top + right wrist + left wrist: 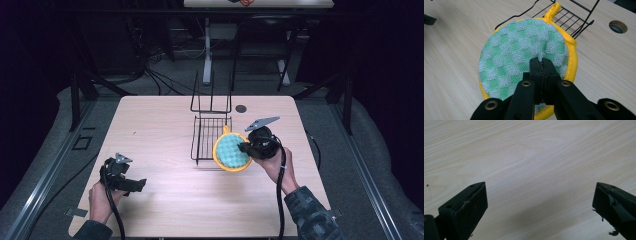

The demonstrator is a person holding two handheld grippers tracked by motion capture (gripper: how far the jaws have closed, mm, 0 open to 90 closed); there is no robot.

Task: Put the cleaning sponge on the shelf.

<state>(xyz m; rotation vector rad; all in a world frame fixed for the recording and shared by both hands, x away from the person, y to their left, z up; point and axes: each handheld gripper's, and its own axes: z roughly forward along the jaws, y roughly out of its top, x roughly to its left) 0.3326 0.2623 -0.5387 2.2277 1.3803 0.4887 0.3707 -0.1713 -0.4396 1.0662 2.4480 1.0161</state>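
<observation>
**No legible writing in any view**

Nothing can be read here. The pot holder [524, 57] carries a green checked weave and a yellow border, but no label or brand. The wire rack [209, 135] and the table [165, 200] bear no lettering, number or sign (the table shows bare wood grain, nothing more). The black gripper jaws carry no markings either.

Pale wood-grain table [165, 200] with rounded corners, mostly bare. A black wire rack [210, 137] sits right on the surface, a bit toward the far edge and roughly midway between the left and right edges, its tall end pointing at the far edge. Just beside it, nearer the far right corner, there's a round cable hole [241, 108] in the tabletop.
</observation>
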